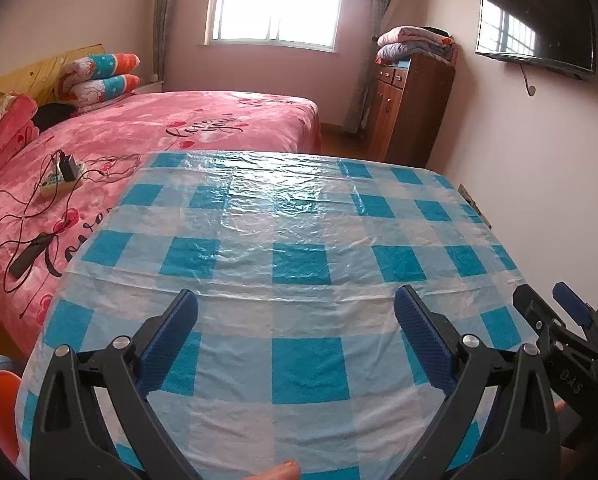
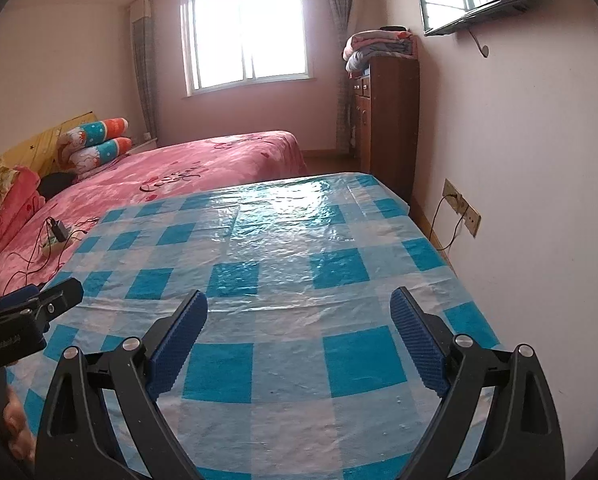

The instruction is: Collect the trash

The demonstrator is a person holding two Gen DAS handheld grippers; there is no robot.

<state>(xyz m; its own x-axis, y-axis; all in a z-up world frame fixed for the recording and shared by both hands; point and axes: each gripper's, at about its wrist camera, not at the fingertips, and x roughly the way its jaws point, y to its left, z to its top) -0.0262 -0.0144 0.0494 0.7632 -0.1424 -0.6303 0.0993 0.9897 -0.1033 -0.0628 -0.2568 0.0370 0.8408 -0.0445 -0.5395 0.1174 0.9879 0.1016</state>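
A table with a blue-and-white checked plastic cloth fills both views. I see no trash on it. My left gripper is open and empty, held above the near part of the table. My right gripper is open and empty too, above the table's near right part. The right gripper also shows at the right edge of the left wrist view. The left gripper shows at the left edge of the right wrist view.
A bed with a pink cover stands to the left, with a power strip, charger and cables on it. A wooden cabinet with folded blankets stands at the back right. A wall with sockets runs along the table's right side.
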